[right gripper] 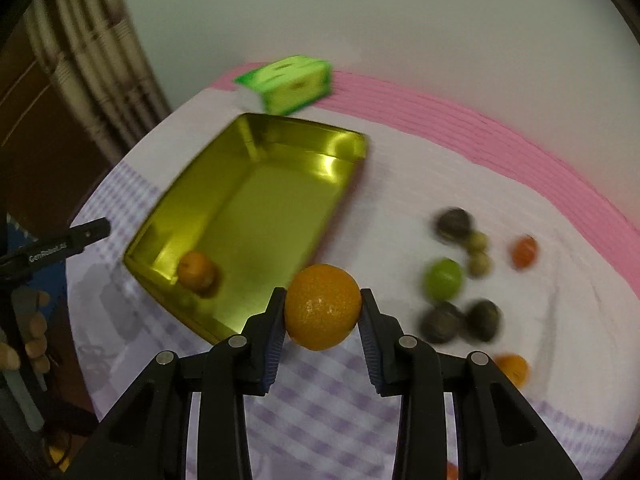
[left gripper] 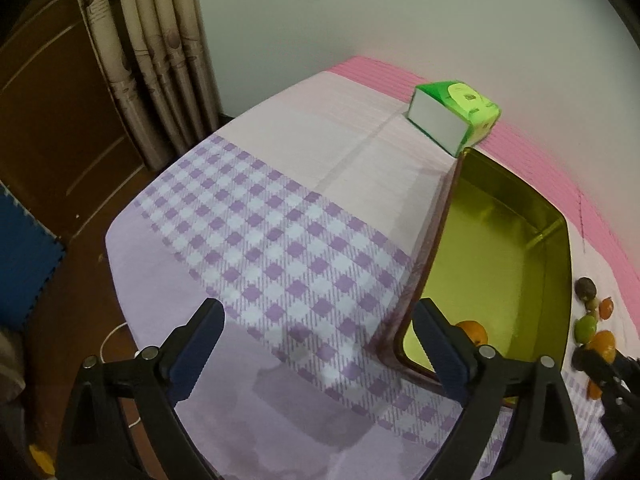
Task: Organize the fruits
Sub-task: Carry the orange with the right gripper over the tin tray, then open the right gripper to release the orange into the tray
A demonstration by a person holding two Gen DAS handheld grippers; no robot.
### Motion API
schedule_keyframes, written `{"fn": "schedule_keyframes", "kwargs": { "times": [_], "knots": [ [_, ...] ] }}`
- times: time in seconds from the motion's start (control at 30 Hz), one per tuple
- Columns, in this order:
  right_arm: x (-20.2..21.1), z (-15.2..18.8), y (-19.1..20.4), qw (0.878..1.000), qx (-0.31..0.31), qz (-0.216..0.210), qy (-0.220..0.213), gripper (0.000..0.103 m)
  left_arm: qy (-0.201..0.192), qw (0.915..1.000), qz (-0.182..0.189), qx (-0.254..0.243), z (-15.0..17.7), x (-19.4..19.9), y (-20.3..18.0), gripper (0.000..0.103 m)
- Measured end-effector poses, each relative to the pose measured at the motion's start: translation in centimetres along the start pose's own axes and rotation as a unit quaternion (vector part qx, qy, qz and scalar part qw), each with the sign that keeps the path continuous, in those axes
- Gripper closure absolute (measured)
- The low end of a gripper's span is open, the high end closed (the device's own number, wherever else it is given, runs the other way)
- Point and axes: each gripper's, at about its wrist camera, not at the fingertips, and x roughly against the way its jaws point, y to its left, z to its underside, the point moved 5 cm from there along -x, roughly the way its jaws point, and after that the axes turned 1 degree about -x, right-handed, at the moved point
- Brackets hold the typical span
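Observation:
My right gripper (right gripper: pixel 323 307) is shut on an orange (right gripper: pixel 322 306) and holds it above the table by the near right corner of the gold tin tray (right gripper: pixel 248 128). One orange (right gripper: pixel 197 271) lies inside the tray; it also shows in the left wrist view (left gripper: pixel 474 330). Loose fruit lies right of the tray: a green lime (right gripper: pixel 443 279), dark round fruits (right gripper: pixel 483 319), small pale green ones (right gripper: pixel 478 262) and small oranges (right gripper: pixel 525 251). My left gripper (left gripper: pixel 318 344) is open and empty over the checked cloth, left of the tray (left gripper: pixel 560 240).
A green tissue box (left gripper: pixel 456 114) stands behind the tray at the table's far side (right gripper: pixel 288 82). A white wall runs behind the table; curtains (left gripper: pixel 152 52) hang at the left. The table's left edge (left gripper: pixel 116 248) drops to a dark floor.

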Motion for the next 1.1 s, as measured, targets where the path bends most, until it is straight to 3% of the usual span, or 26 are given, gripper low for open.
{"fn": "schedule_keyframes", "kwargs": {
  "times": [0.3, 1.1],
  "knots": [
    [-4.1, -1.3, 4.9, 0.998, 0.049, -0.016, 0.029, 0.067, 0.009, 0.9999, 0.002, 0.005, 0.1, -0.4, 0.1, 0.008],
    [-8.0, 0.2, 6.0, 0.995, 0.07, -0.01, 0.076, 0.067, 0.021, 0.9997, 0.009, 0.006, 0.3, -0.9, 0.0, 0.008]
  ]
}}
